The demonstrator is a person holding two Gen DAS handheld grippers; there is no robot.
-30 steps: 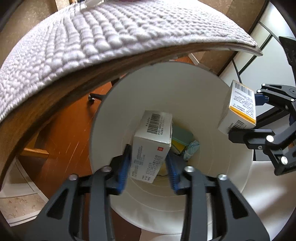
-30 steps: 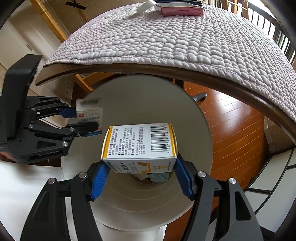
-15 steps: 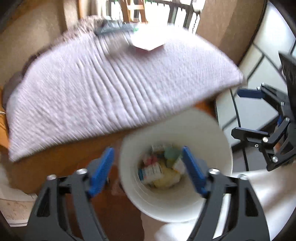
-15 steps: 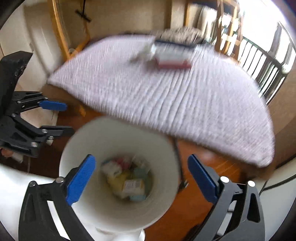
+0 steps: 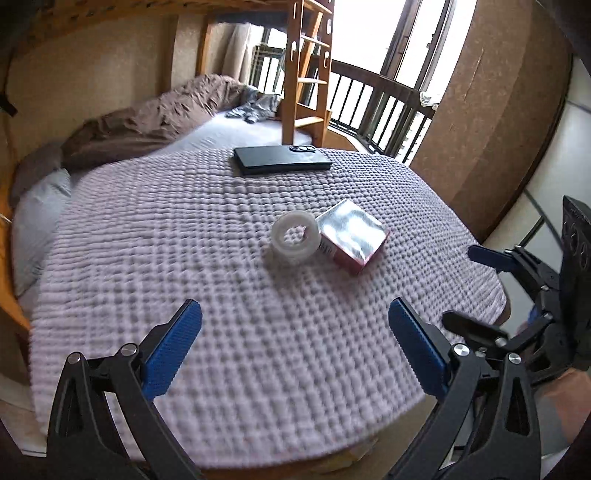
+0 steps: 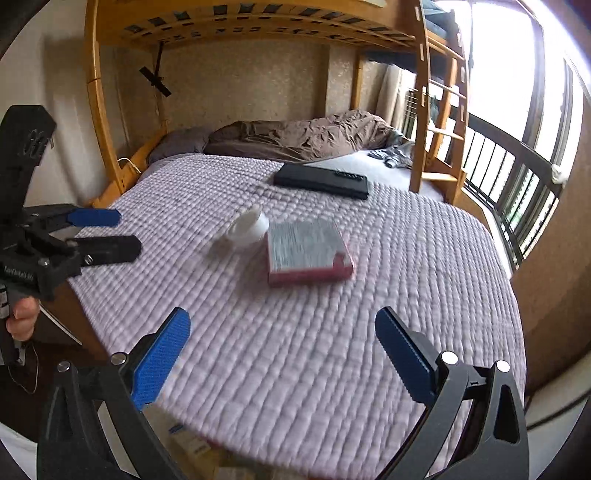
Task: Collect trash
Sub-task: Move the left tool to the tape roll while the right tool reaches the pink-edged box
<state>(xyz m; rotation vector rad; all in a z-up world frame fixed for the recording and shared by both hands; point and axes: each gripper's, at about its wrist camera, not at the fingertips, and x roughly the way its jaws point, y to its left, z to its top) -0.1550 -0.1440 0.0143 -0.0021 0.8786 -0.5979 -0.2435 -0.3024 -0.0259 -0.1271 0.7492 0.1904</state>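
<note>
A white tape roll (image 5: 295, 237) lies on the lilac quilted table cover (image 5: 207, 280), touching a red box with a silver top (image 5: 352, 235). Both also show in the right wrist view: the tape roll (image 6: 248, 229) and the red box (image 6: 306, 251). My left gripper (image 5: 295, 343) is open and empty above the near part of the table. My right gripper (image 6: 282, 350) is open and empty, to the right of the left one; it shows at the right edge of the left wrist view (image 5: 495, 288). The left gripper shows at the left of the right wrist view (image 6: 103, 236).
A black phone (image 5: 282, 159) lies at the table's far side. Behind is a wooden bunk bed (image 6: 258, 29) with a brown duvet (image 6: 306, 134) and a ladder (image 5: 306, 70). A railing and window are at the right. Boxes in the bin (image 6: 192, 448) peek below the table's near edge.
Both grippers dropped their boxes into the white bin, opened, and rose from over the bin to above the table, now facing the tape roll and red box.
</note>
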